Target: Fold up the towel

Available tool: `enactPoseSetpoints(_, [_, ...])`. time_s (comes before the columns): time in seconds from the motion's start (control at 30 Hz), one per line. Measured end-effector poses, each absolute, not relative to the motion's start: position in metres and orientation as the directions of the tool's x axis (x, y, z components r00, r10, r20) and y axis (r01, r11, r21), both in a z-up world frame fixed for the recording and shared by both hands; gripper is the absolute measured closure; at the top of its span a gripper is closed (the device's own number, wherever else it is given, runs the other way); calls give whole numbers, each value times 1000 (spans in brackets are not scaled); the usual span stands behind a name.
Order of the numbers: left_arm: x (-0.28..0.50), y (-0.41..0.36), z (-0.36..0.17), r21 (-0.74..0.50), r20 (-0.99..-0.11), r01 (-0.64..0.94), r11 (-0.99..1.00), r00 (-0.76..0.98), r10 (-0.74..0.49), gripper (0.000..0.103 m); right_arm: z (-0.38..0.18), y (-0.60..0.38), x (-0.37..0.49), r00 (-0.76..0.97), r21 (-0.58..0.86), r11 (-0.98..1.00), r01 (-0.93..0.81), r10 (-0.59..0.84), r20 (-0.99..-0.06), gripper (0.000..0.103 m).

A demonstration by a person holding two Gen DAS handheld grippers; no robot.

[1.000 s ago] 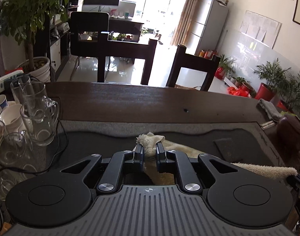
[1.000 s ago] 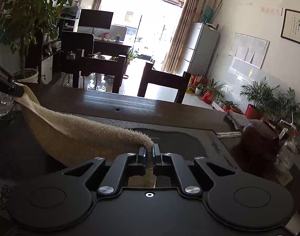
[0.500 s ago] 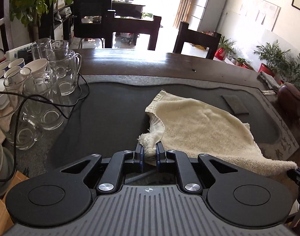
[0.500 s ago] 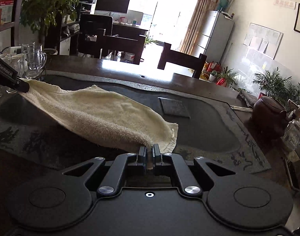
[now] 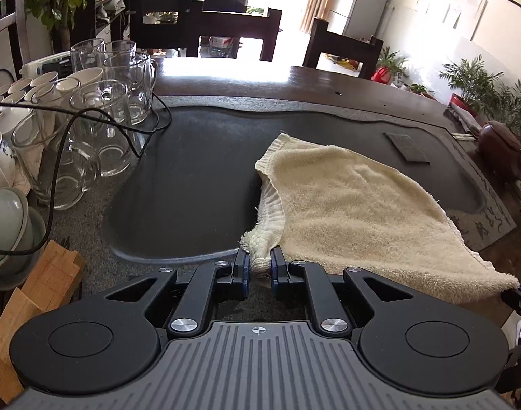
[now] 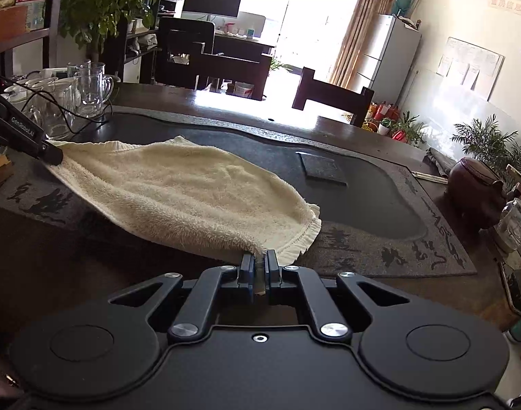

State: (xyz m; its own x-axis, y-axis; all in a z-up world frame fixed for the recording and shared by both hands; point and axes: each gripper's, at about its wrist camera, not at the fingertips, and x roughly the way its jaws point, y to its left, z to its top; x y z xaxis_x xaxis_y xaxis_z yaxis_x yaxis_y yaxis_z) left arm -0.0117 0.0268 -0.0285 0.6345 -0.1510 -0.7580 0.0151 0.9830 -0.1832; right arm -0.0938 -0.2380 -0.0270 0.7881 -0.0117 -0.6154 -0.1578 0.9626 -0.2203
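The left gripper (image 5: 260,262) is clamped on one near corner of the cream towel (image 5: 356,205), its two dark fingers (image 5: 241,266) pinched onto a bunched, ribbed bit of hem with only that thickness of cloth between them. The right gripper (image 6: 259,264) is closed almost fully on the other near corner, its jaws pressing a thin fold of the towel's edge.

Between the two grippers the towel hangs as a taut near edge, while the rest of it spreads away from them and lies on the dark stone tea tray (image 5: 199,171), which is set into the wooden table (image 5: 363,85). In the right wrist view the towel (image 6: 178,191) runs leftward from the jaws to the left gripper's finger (image 6: 38,143) at the far left. The far hem rests on the tray, near a small dark square pad (image 6: 320,169) but apart from it. Glass mugs (image 5: 100,130) stand left of the tray, well clear of the cloth.
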Motion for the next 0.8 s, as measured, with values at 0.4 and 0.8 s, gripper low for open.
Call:
enactPoseSetpoints(0.4, [-8, 37, -51, -195, -808, -29, 980, 572, -143, 90, -41, -234, -94, 761, -209, 963, -170, -7, -649, 97])
enactPoseSetpoints(0.8, [-8, 46, -63, -203, -828, -64, 977, 543, -137, 85, -43, -233, -95, 756, -214, 960, -181, -3, -654, 97])
